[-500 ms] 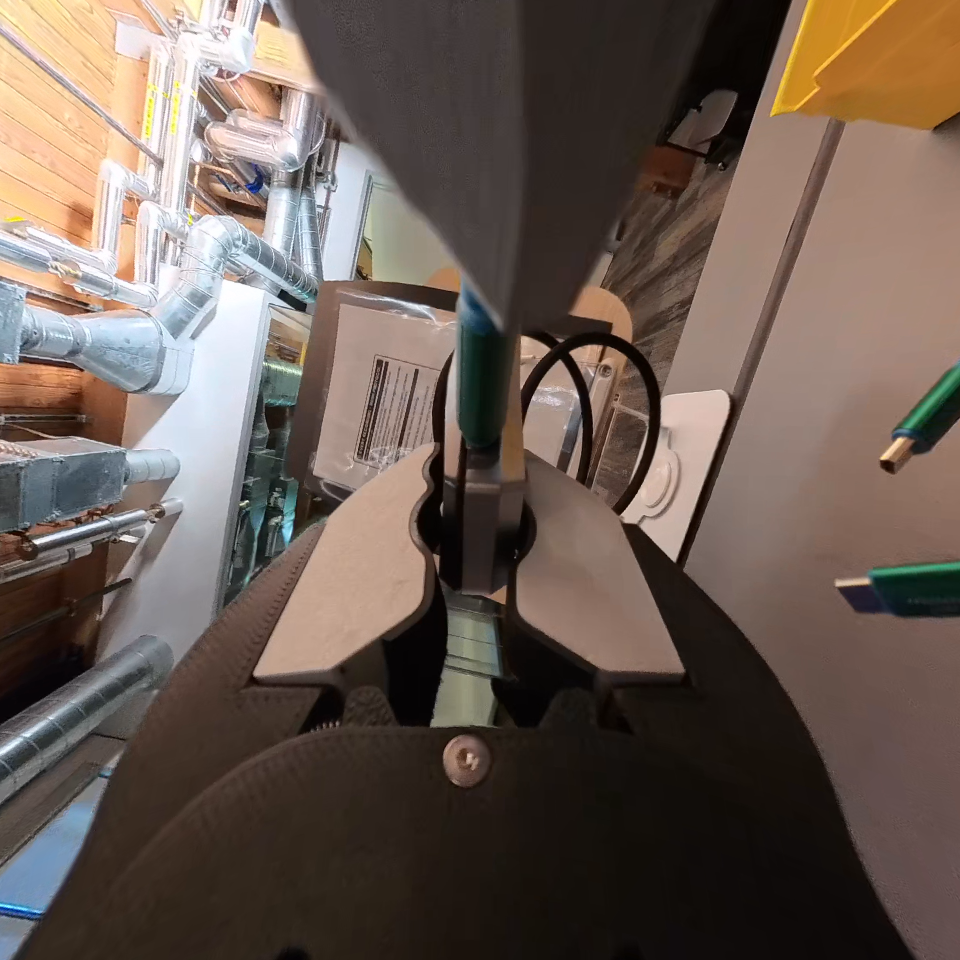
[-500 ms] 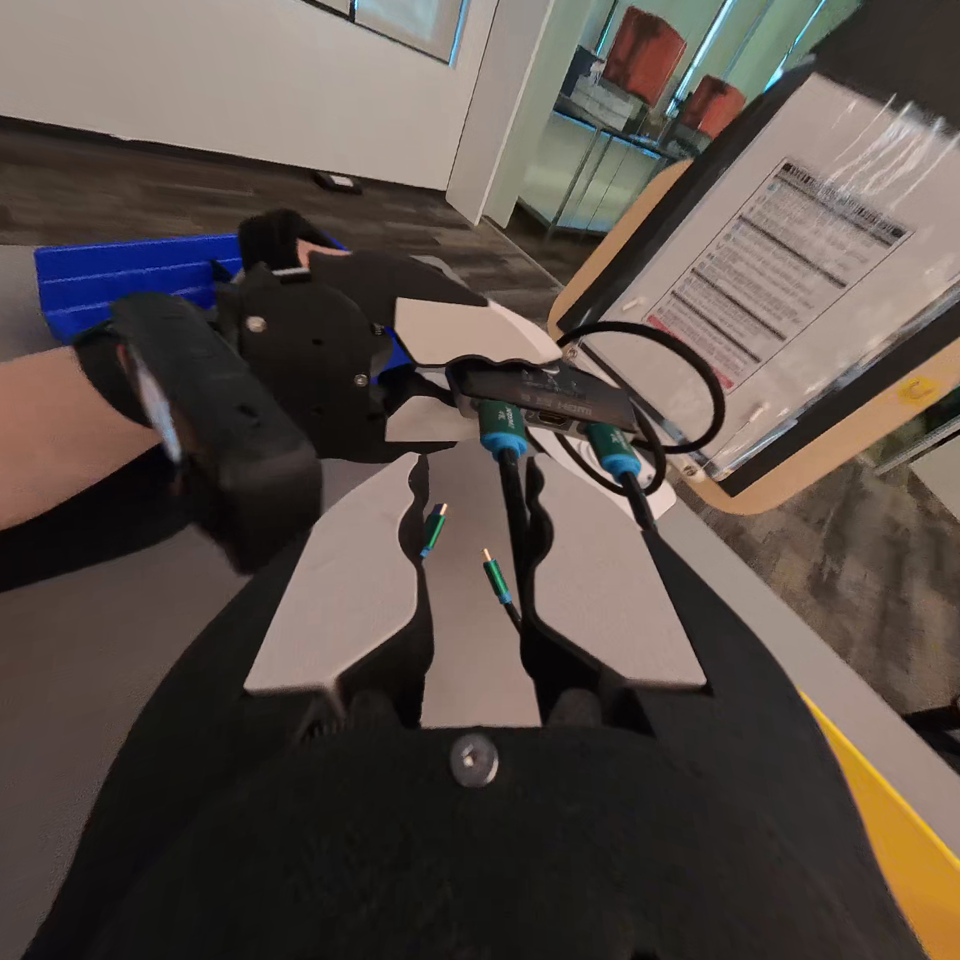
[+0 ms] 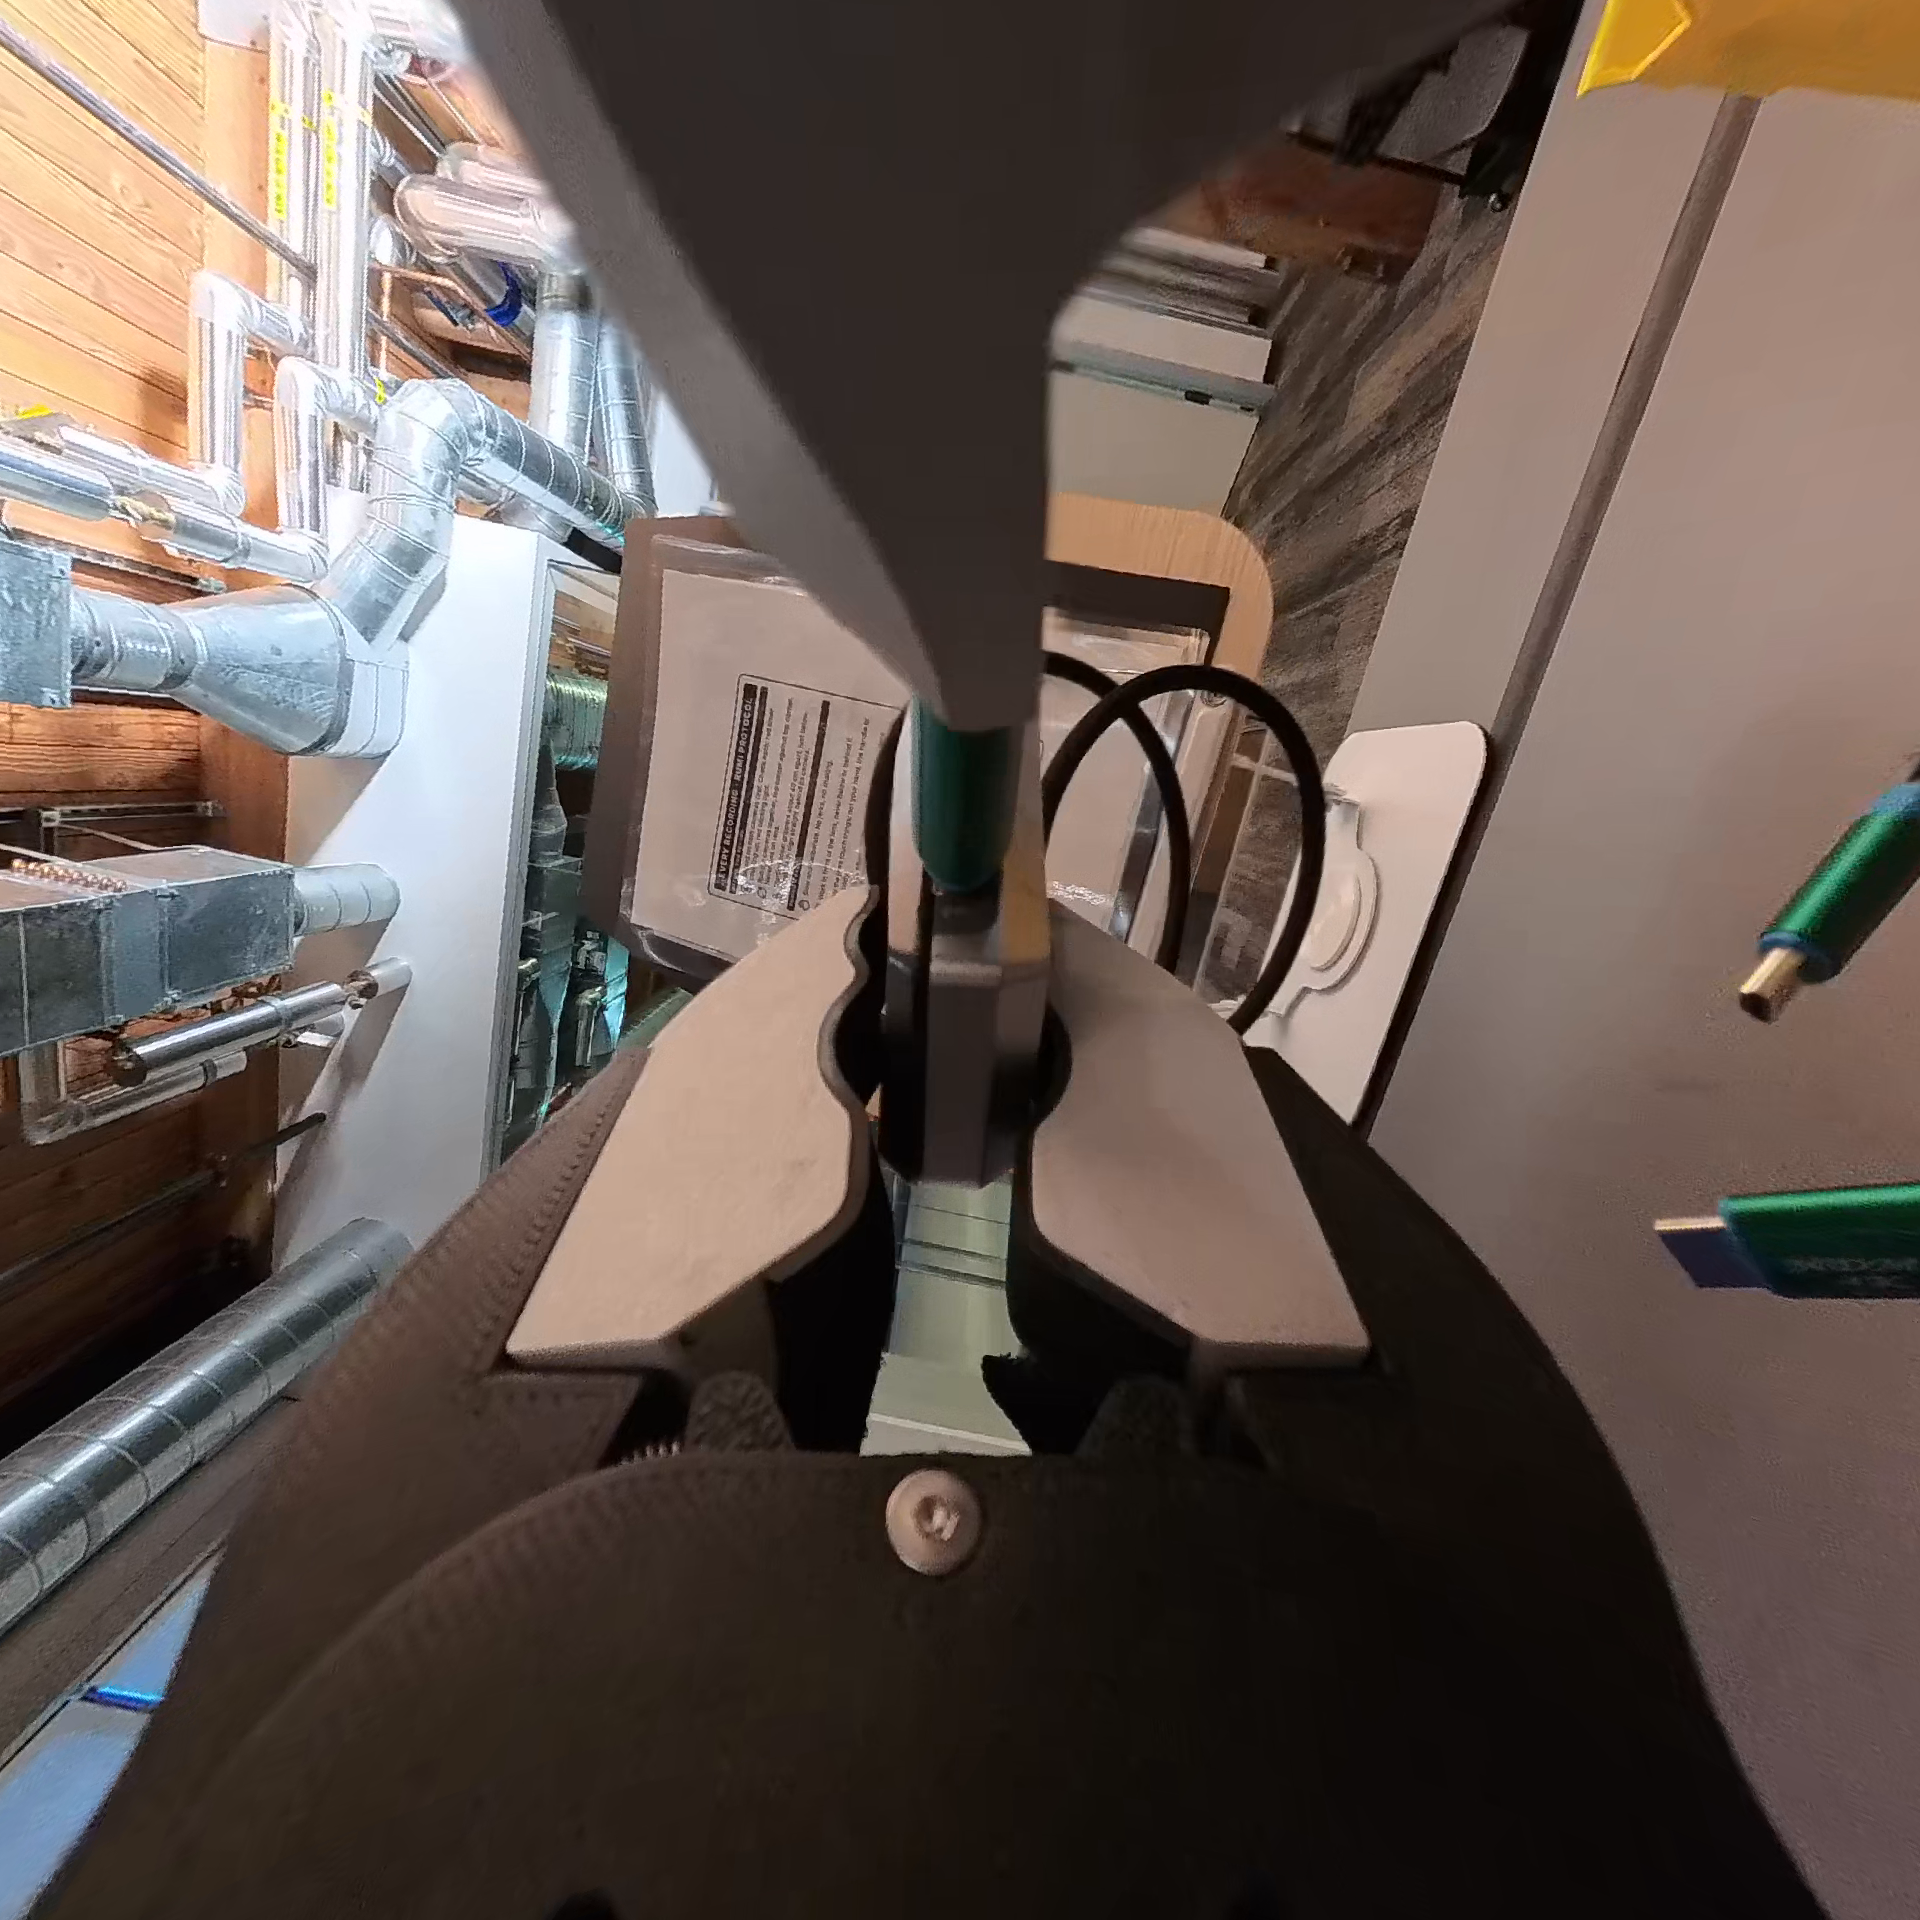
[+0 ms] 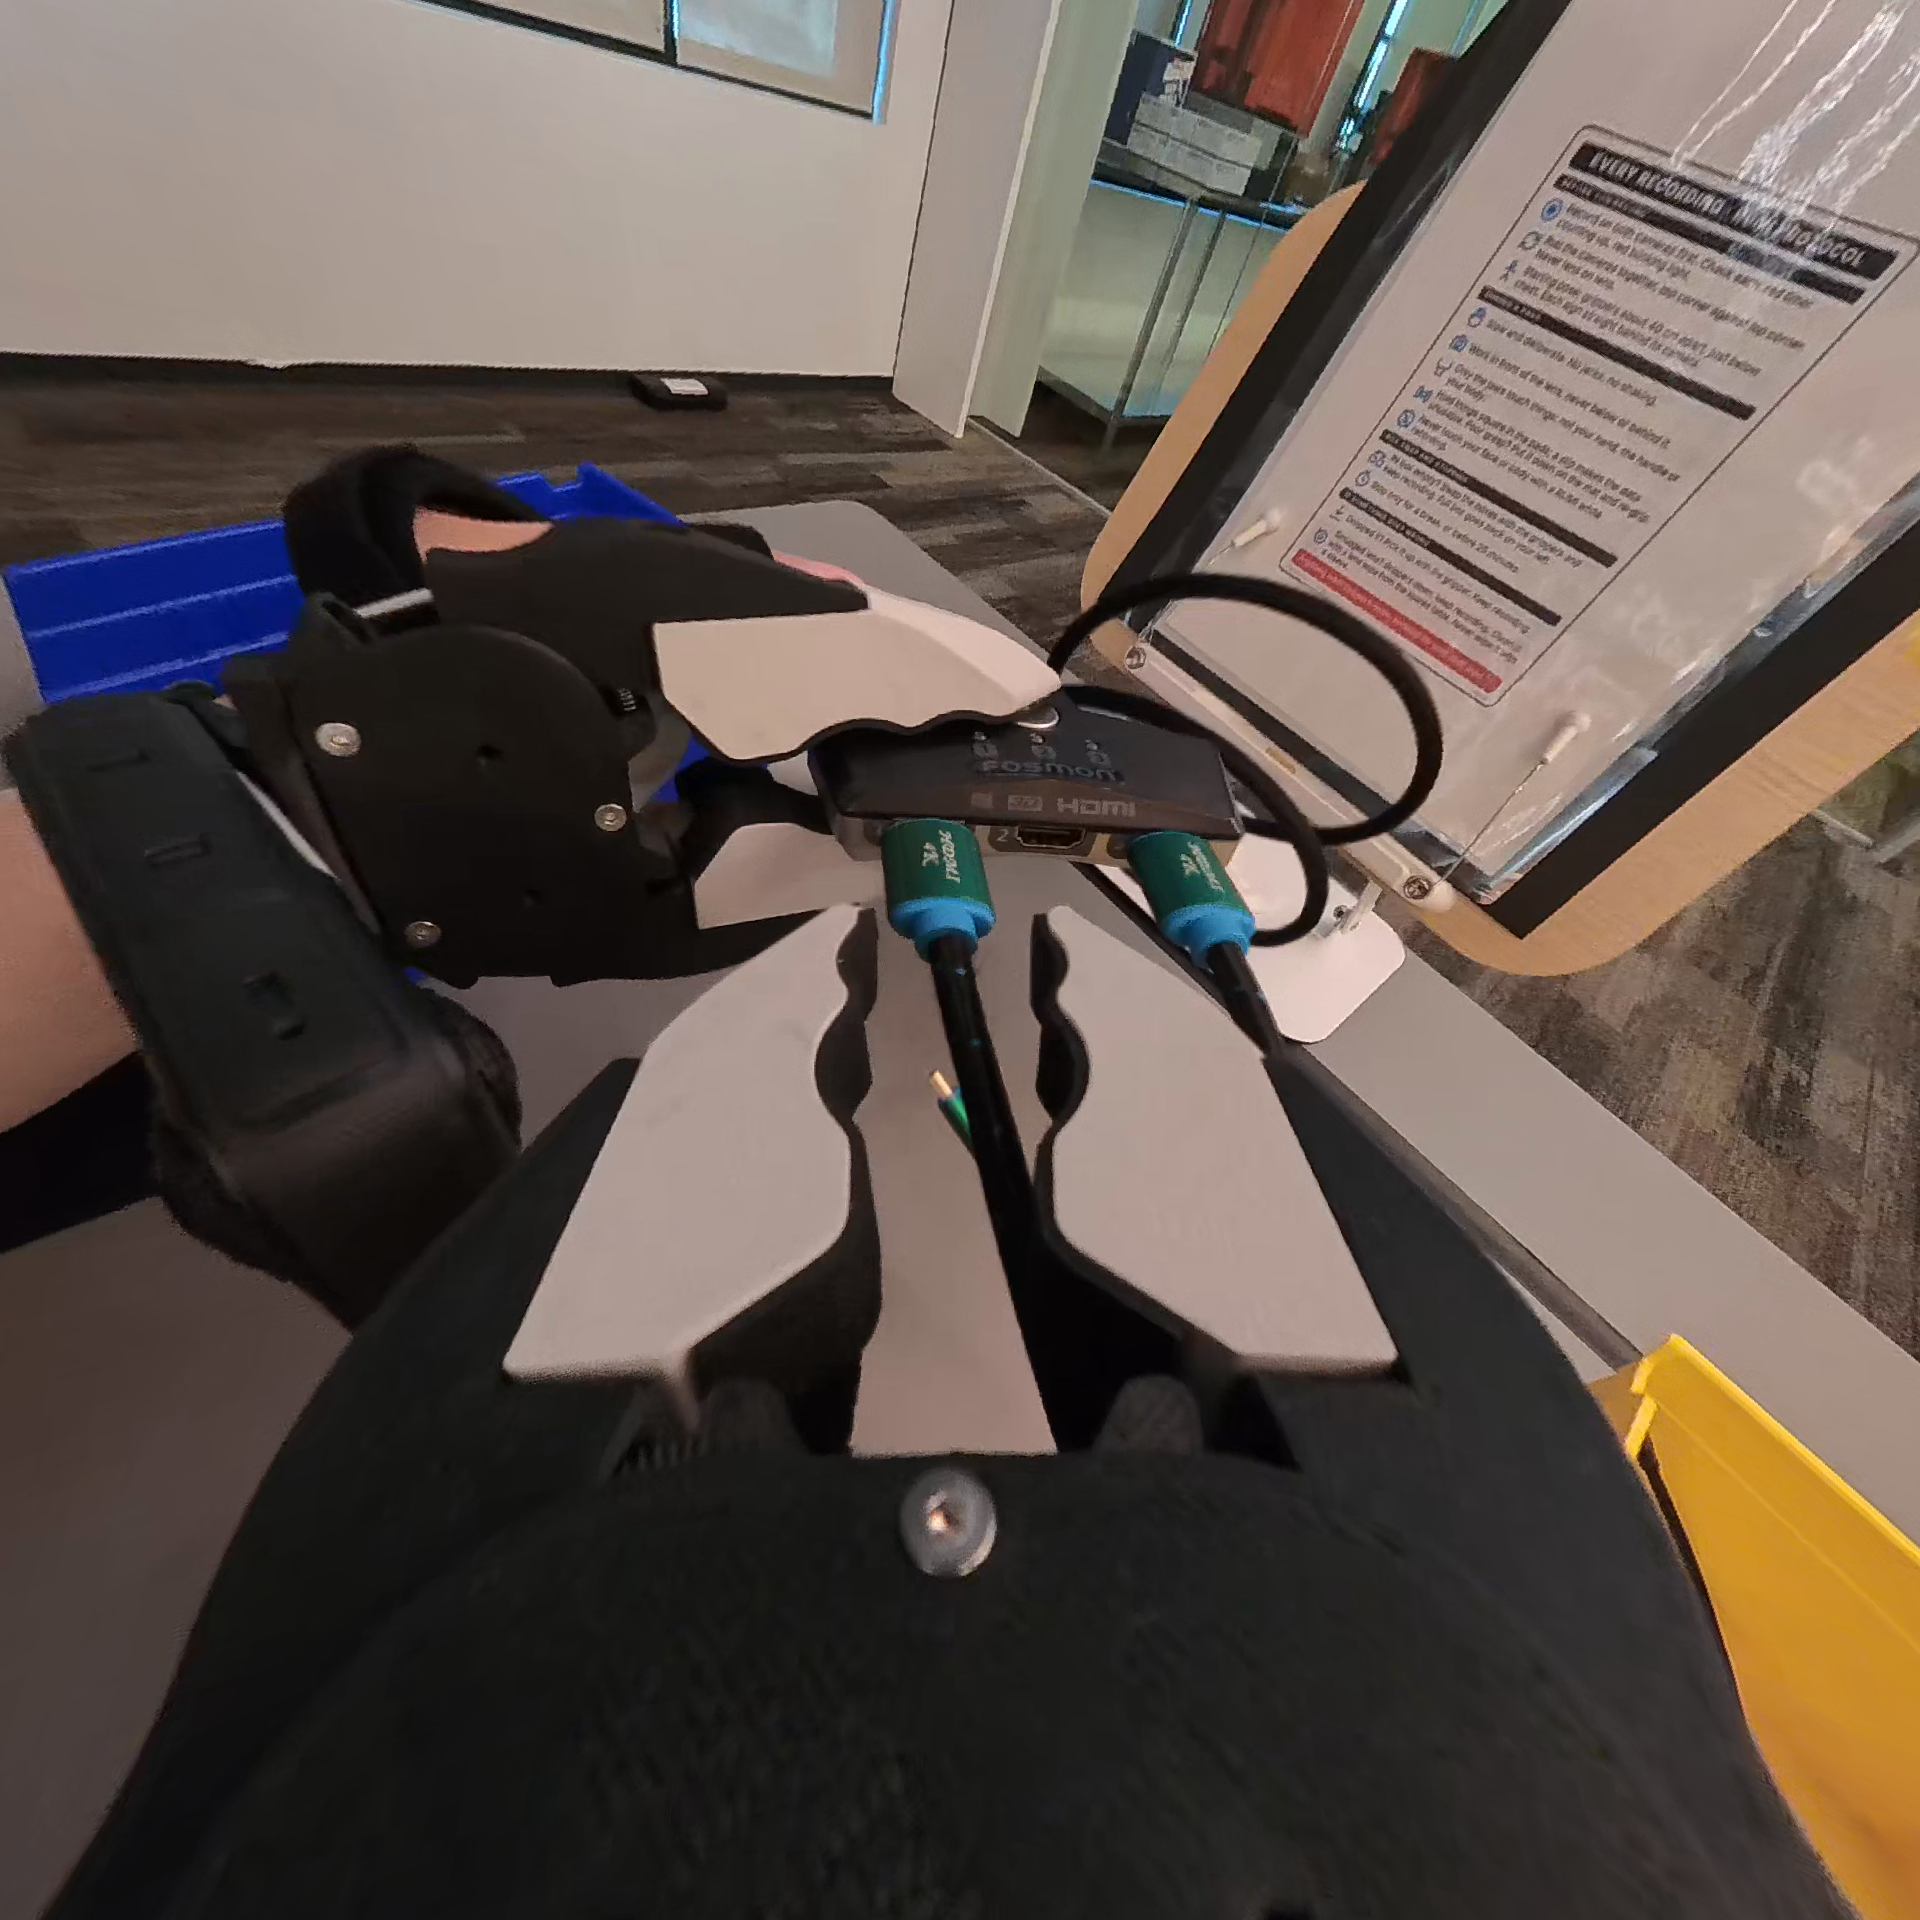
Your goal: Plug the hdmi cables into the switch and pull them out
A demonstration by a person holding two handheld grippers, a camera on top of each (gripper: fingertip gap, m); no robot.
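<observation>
Since half a second back: right tool (image 4: 951, 1003) closer to the switch (image 4: 1023, 795), straddling the left cable (image 4: 977, 1081) just behind its plug; left tool (image 3: 951, 1023) unchanged.

Right tool: jaws apart, gripping nothing, cable running between them without visible contact. At 12 o'clock, just past the tips, left plug (image 4: 930, 878), green with a blue collar, seated in the switch. At 1 o'clock, right plug (image 4: 1190, 888), also seated; middle port between them empty. Beyond, at 1 o'clock, a black lead (image 4: 1382, 665) looping off the switch.

Left tool: clamped on the switch's left end, holding it clear of the table (image 4: 1455, 1091). From its own view, two loose green plug ends (image 3: 1834, 904) lying at 3 o'clock on the table.

Handling, by judgement: switch small and light, likely to shift unless braced. Plug shells rigid, probably smooth; cables limp and poor to tug. Best hold: flat sides of the left plug's green shell, then a straight pull along the port axis, no twisting.
</observation>
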